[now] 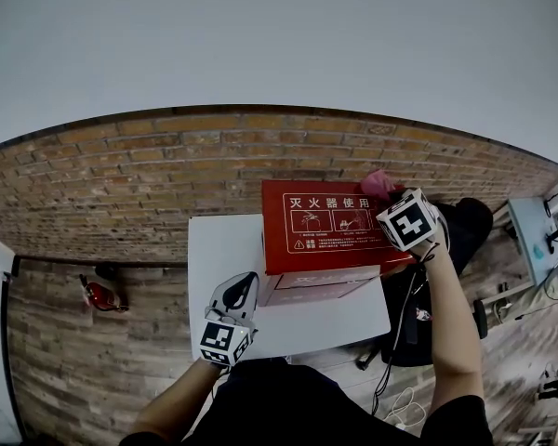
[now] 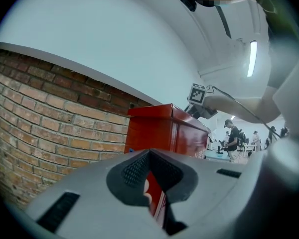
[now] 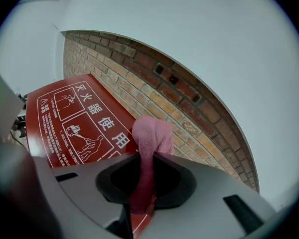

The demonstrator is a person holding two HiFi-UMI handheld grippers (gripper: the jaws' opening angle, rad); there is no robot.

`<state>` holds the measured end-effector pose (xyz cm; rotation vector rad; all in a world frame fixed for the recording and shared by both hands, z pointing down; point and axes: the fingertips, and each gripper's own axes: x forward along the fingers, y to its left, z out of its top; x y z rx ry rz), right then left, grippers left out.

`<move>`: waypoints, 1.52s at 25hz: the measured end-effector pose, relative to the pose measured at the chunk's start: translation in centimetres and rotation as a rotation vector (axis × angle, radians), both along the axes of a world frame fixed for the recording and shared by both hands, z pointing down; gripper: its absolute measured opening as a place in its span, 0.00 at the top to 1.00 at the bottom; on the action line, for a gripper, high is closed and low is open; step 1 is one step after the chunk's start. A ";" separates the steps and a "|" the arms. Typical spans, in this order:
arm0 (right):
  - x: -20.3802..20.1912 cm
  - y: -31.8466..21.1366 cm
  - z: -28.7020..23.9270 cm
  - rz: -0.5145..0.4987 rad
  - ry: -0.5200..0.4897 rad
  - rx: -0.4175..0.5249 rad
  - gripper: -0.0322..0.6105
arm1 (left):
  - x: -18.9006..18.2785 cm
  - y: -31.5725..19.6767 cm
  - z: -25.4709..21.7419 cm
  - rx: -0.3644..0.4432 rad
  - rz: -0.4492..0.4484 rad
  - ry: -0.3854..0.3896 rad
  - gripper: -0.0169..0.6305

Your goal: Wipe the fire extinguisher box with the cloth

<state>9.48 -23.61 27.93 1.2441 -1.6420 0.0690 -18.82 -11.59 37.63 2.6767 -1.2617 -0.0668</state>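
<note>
Now | right hand-held gripper (image 3: 142, 195) tilted down, pinching cloth (image 3: 152, 136) | left hand-held gripper (image 2: 154, 203) level, closed

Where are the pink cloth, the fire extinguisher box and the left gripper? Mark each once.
pink cloth (image 3: 150, 133): right gripper view, bunched end past the jaws.
fire extinguisher box (image 1: 327, 219): head view, printed red top.
left gripper (image 1: 247, 282): head view, between its fingertips.

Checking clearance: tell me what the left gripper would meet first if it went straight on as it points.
Most likely the side of the red rectangular fire extinguisher box, dead ahead of the left gripper; how far off is unclear.
</note>
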 end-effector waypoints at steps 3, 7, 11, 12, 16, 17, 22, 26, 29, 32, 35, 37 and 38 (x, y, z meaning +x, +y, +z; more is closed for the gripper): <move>-1.0 -0.1 0.0 -0.020 0.003 -0.003 0.84 | -0.4 0.0 0.1 -0.002 -0.009 -0.002 0.94; -2.1 -0.3 0.0 -0.043 0.000 0.005 0.84 | -0.9 -0.1 0.4 -0.008 -0.023 0.001 0.94; -3.3 -0.2 -0.1 -0.064 0.013 0.000 0.84 | -1.1 -0.2 0.5 -0.011 -0.030 0.000 0.94; -3.5 -0.2 -0.1 -0.071 0.021 0.000 0.84 | -1.2 -0.3 0.6 -0.012 -0.031 0.001 0.94; -4.6 -0.1 -0.2 -0.094 0.022 0.006 0.84 | -1.0 -0.3 0.7 -0.013 -0.030 0.001 0.94; -5.0 -0.1 -0.2 -0.102 0.021 0.007 0.84 | -1.0 -0.3 0.8 -0.015 -0.030 -0.001 0.94; -7.1 0.0 -0.1 -0.150 0.017 -0.001 0.84 | -1.1 -0.3 0.8 -0.016 -0.041 -0.004 0.94; -8.8 0.0 -0.2 -0.189 0.024 -0.002 0.84 | -1.5 -0.2 0.8 -0.017 -0.054 -0.003 0.94; -9.8 0.0 -0.2 -0.212 0.031 -0.002 0.84 | -2.0 -0.1 1.0 -0.021 -0.068 -0.003 0.94; -10.9 -0.1 -0.2 -0.235 0.029 -0.004 0.84 | -2.5 -0.1 1.2 -0.024 -0.083 -0.004 0.94; -12.1 -0.1 -0.2 -0.266 0.026 -0.006 0.84 | -2.9 0.1 1.3 -0.026 -0.099 -0.005 0.94; -13.1 -0.2 -0.2 -0.288 0.025 -0.006 0.84 | -3.3 0.1 1.3 -0.026 -0.111 -0.005 0.94; -13.6 -0.3 -0.2 -0.299 0.024 -0.006 0.84 | -3.6 0.1 1.4 -0.030 -0.116 -0.006 0.94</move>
